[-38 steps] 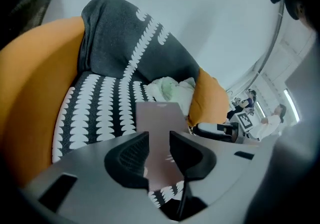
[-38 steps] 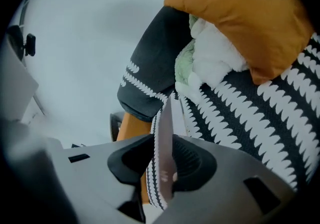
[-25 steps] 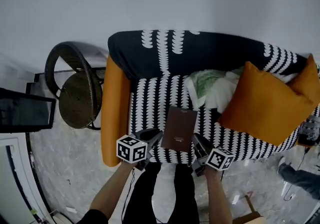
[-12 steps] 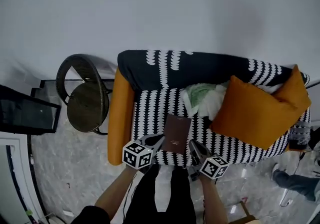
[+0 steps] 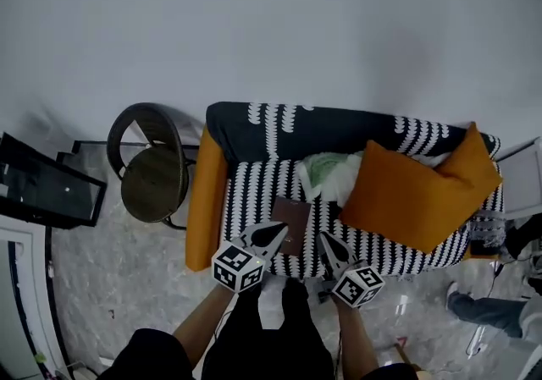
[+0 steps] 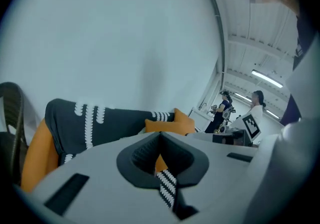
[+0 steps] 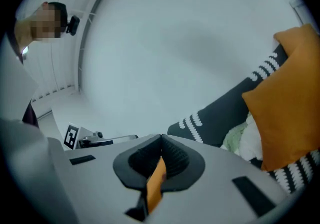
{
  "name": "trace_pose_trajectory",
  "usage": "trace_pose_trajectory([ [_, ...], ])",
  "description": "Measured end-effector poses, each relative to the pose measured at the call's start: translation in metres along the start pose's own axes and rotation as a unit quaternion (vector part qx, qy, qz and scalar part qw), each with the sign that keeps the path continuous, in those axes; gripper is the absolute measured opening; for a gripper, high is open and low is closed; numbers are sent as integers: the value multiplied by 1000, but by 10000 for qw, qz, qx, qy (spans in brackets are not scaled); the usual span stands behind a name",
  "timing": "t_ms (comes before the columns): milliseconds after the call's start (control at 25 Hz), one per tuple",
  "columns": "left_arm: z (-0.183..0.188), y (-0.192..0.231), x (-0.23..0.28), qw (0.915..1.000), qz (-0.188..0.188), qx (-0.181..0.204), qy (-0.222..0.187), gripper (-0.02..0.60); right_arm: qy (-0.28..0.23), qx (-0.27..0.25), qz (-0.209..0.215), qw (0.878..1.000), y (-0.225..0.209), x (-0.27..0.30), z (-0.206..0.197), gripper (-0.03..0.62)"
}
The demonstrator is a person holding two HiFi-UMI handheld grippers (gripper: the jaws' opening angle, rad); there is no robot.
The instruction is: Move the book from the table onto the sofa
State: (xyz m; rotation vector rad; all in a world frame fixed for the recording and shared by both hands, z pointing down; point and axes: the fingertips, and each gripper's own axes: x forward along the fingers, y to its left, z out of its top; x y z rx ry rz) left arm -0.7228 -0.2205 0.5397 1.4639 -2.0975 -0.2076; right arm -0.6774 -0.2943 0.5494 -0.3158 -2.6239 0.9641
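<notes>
The book is seen lying flat on the striped seat of the sofa, left of the green and white cloth and the large orange cushion. The left gripper and the right gripper are held at the near edge of the seat, one at each side of the book's near end. Both pairs of jaws are pressed together, and nothing is clamped between them in either gripper view. A round wicker chair is placed to the left of the sofa's orange armrest.

Grey left tool, right tool; black-white marker cubes; black trousers.
</notes>
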Motion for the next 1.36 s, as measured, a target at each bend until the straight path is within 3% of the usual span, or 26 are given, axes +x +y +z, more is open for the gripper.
trace_pose_trajectory([
  [240, 62, -54, -27, 9959, -96, 623, -647, 14, -639, -1057, 62, 9923, 61, -22, 55, 23],
  [560, 105, -86, -54, 9809, 120, 1552, -1163, 14, -1285, -2287, 173, 9648, 121, -37, 95, 21],
  [840, 120, -85, -63, 9764, 146, 1611, -1430, 14, -1422, -2414, 241, 9597, 135, -33, 101, 21],
  [1360, 128, -74, -68, 9746, 303, 1603, -1533, 14, -1401, -2524, 302, 9570, 143, -26, 103, 21],
])
